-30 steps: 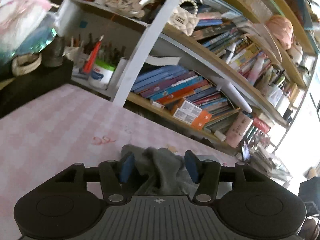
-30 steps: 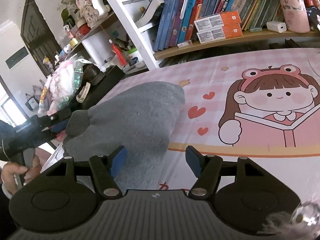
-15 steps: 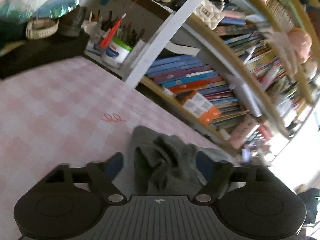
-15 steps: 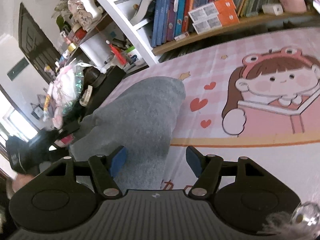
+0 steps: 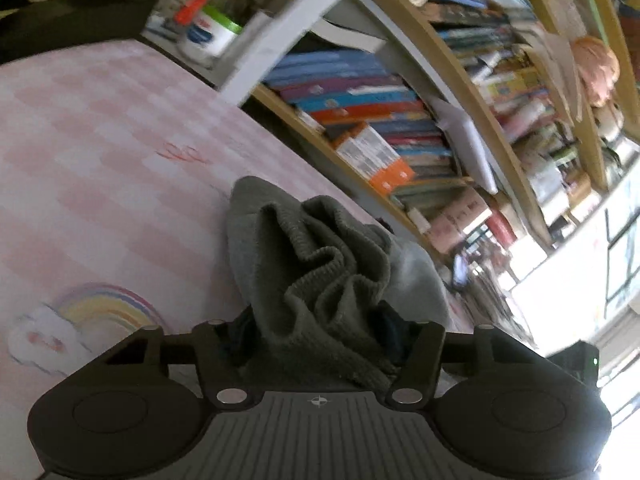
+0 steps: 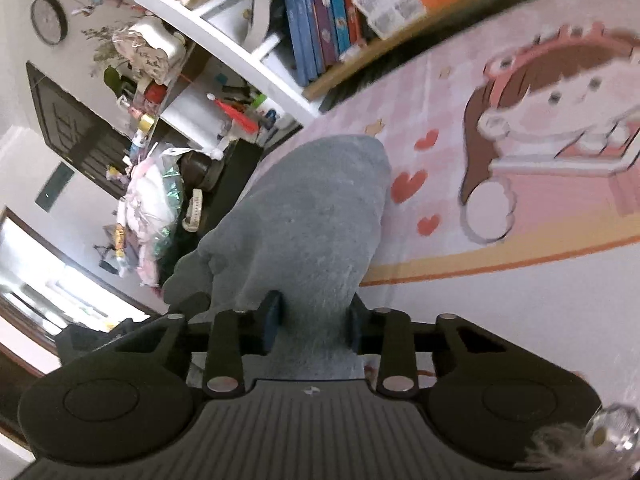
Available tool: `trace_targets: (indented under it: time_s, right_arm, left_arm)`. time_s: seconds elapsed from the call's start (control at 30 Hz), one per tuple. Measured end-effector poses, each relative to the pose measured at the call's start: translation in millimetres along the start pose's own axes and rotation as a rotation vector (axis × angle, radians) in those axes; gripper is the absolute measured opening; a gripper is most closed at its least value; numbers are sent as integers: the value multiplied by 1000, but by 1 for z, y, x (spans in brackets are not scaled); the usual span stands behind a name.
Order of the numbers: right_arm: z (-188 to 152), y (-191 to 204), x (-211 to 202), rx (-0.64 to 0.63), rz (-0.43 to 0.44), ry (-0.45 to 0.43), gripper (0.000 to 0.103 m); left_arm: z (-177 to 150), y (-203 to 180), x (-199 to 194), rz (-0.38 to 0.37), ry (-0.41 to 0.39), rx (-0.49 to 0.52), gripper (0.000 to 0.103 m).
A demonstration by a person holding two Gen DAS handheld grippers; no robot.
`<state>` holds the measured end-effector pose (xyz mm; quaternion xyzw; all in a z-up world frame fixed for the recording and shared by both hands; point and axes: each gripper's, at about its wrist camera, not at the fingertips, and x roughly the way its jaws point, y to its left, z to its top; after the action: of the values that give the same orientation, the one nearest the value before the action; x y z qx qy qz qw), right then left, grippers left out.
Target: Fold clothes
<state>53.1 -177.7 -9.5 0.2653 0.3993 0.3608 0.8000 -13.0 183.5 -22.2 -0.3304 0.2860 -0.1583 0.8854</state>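
- Grey knit: the garment sits bunched between my left gripper fingers, low centre of the left wrist frame, its ribbed edge crumpled into folds. Jaws narrowed onto that bunch; I read it as gripped.
- Right wrist frame: the same grey garment runs from the lower centre up to a rounded end at mid-frame, near the red hearts on the table cover.
- My right gripper has its jaws drawn in on the near end of the cloth; fabric fills the gap between the blue pads. Holding, as far as I can judge.
- Long axis: straight away from the right gripper, toward the bookshelf in the upper centre. The far end lies flat on the cover.
- The left-held bunch appears at the left edge of the cloth in the right frame, so both grippers hold the near end, side by side.
- Judgement: any fold turns on carrying this near end along that axis toward the far end. Both frames are motion-blurred, so the edges are uncertain.
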Motion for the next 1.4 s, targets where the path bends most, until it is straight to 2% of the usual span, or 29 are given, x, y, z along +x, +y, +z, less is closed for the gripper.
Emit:
trace_targets:
  time_s: [0.27, 0.37, 0.43, 0.53, 0.77, 0.9, 0.97, 1.17, 1.23, 1.33, 1.4]
  right_arm:
    - [-18, -10, -67, -126, -113, -40, 29]
    - [-26, -18, -86, -123, -137, -51, 29]
    - [-29, -23, -94, -106, -144, -57, 34]
    - [-30, -29, -98, -85, -144, -65, 44]
    - [-26, -34, -92, -37, -105, -51, 50]
    - [-27, -39, -91, -7, -87, -37, 56]
    - [-28, -41, -90, 6, -81, -32, 56]
    - [-28, -42, -89, 14, -66, -32, 56]
    - [-29, -42, -88, 13, -58, -34, 49]
    - [-30, -37, -88, -16, -61, -44, 39]
    - [-30, -32, -89, -46, -71, -53, 37]
  left_arm:
    - [-28, -39, 23, -115, 99, 34, 57]
    - [-35, -49, 28, -144, 133, 44, 57]
    - [-38, -52, 30, -147, 148, 52, 58]
    - [-40, -52, 30, -128, 153, 43, 64]
    - [-43, -44, 22, -126, 168, -19, 69]
    - [-44, -47, 22, -153, 183, -11, 83]
    - [-44, -49, 23, -152, 189, -3, 83]
    - [-47, -52, 29, -136, 191, 30, 82]
    - [-49, -53, 30, -134, 187, 44, 81]
    - [-50, -54, 28, -133, 173, 51, 69]
    - [-50, -57, 26, -130, 161, 65, 61]
